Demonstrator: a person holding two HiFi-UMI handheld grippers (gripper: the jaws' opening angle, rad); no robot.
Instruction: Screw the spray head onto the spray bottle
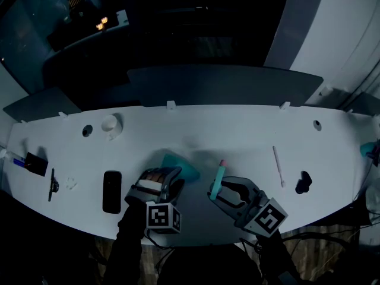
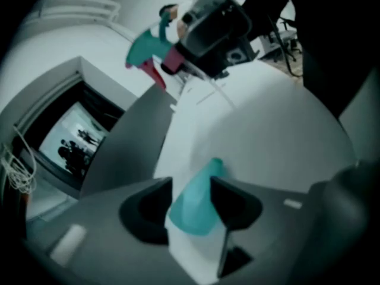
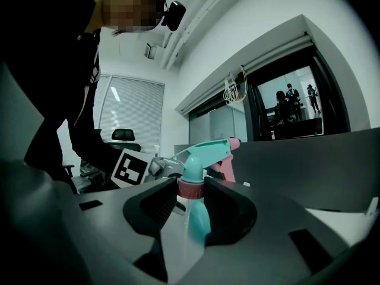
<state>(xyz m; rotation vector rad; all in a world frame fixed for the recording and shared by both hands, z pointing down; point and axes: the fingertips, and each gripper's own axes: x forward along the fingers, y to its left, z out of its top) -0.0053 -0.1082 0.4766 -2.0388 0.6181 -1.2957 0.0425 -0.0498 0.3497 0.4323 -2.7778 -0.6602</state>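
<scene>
There is one teal bottle (image 1: 184, 166), one spray head (image 1: 221, 172) and two grippers. The bottle lies on the white counter (image 1: 237, 129) near its front middle, with its neck pointing away from the left gripper (image 1: 163, 176). That gripper's jaws stand parted on either side of the bottle. Its own view is blurred, so I cannot tell whether the pads touch the bottle. The right gripper (image 3: 191, 186) has its jaws clenched on the spray head's pink collar and holds it off the counter, just right of the bottle. The teal nozzle and pink trigger stick out past the jaws, and one thin clear tube hangs below the collar. Also on the counter are one black slab (image 1: 111, 191), one white round cup (image 1: 110, 124), one white stick (image 1: 278, 166) and one black lump (image 1: 303, 183). At the left end lie one dark card (image 1: 35, 164) and one thin dark tool (image 1: 53, 184). Two round holes (image 1: 87, 130) are set into the top. A faint ring (image 1: 72, 183) beside the slab is too dim to identify. A teal thing (image 1: 368, 148) is cut off at the right edge. In the head view the left gripper hides the bottle's near end, and the person's sleeves cover the counter's front edge. Figures behind a window (image 3: 291, 103) are too small to count.
</scene>
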